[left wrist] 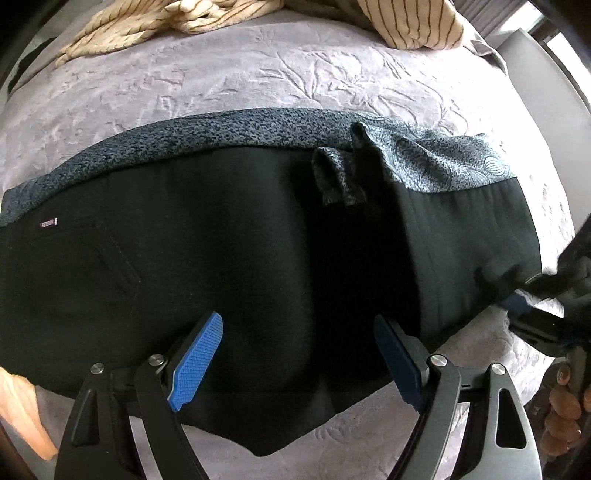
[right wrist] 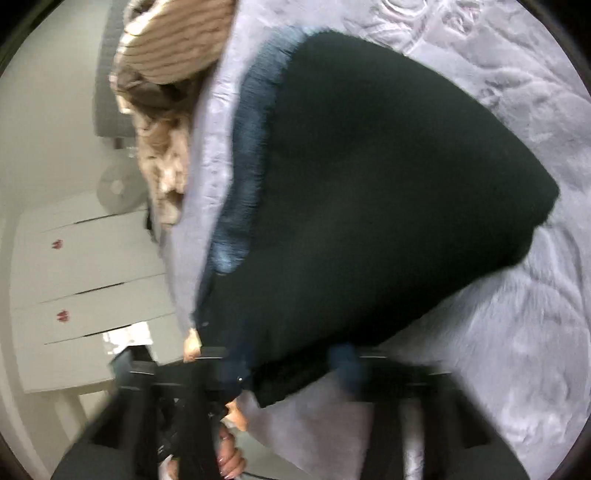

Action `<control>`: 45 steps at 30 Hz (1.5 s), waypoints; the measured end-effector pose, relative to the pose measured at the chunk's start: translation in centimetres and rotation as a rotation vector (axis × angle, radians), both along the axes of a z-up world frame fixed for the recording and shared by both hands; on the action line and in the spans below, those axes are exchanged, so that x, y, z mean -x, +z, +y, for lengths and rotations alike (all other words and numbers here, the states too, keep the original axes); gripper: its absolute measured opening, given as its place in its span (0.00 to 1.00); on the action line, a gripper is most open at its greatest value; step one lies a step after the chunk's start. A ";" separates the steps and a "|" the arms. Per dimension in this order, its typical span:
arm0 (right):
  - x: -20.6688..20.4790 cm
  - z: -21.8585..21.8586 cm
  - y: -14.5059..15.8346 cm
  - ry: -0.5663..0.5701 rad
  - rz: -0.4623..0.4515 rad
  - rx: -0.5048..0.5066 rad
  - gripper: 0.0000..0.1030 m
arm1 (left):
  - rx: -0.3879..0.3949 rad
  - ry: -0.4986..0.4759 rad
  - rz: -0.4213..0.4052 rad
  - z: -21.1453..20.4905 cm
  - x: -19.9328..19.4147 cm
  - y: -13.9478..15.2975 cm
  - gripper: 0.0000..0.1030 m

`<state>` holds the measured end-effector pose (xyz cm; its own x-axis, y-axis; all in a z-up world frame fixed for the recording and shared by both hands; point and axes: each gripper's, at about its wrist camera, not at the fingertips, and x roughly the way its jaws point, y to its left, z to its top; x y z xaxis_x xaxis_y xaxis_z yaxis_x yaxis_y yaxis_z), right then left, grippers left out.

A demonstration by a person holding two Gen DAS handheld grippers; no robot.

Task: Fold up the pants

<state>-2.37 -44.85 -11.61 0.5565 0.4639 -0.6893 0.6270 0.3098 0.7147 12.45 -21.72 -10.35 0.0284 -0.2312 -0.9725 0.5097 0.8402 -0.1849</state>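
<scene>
Two grippers work black pants [left wrist: 221,240] on the bed [left wrist: 221,81]. Left gripper [left wrist: 299,354], frame bottom, stands open over them. Right gripper [left wrist: 517,301], at right, clamps the pants' edge.

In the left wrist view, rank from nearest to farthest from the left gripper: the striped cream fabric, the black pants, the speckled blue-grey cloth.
1. black pants, directly under and ahead of the left gripper, whose fingers are spread.
2. speckled blue-grey cloth, just beyond the pants' far edge.
3. striped cream fabric, at the far end of the bed.

Grey embossed bedspread [left wrist: 221,85]; striped cream bedding [left wrist: 413,22]; white drawers [right wrist: 92,258].
</scene>
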 end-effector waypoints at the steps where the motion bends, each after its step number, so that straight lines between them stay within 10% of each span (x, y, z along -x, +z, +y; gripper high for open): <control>1: 0.0 0.0 0.1 -0.012 -0.007 -0.023 0.05 | 0.004 0.001 -0.006 -0.6 -0.1 0.2 0.83; 5: 0.2 0.9 2.8 0.020 -0.089 0.006 0.05 | 0.005 -0.006 -0.091 0.8 -0.2 2.3 0.83; 15: -0.2 2.7 -1.2 0.081 0.033 -0.038 0.11 | -0.061 0.073 -0.131 1.1 -1.6 3.0 0.83; 20: -1.7 0.9 6.4 0.314 -0.070 0.106 0.71 | 0.006 0.031 -0.167 -1.6 -2.6 5.5 0.83; 27: -4.8 -10.4 8.5 0.204 -0.084 0.380 0.71 | 0.077 -0.030 -0.153 -8.3 -3.5 5.0 0.83; 34: -6.4 -13.8 -0.2 0.228 -0.044 0.102 0.41 | 0.062 -0.013 -0.113 -12.0 -3.4 1.8 0.83; 40: -6.9 -11.7 3.5 0.260 -0.080 0.139 0.35 | -0.002 -0.040 -0.151 -11.2 -2.9 0.9 0.83; 45: -9.0 -8.5 4.4 0.462 0.128 0.636 0.34 | -0.061 -0.004 -0.129 -9.9 -3.3 -1.5 0.90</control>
<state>6.60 -53.31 -7.18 0.3022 0.1244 -0.9451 0.4013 0.8827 0.2445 15.78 -31.64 -11.85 0.1530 -0.1717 -0.9732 0.5289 0.8461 -0.0661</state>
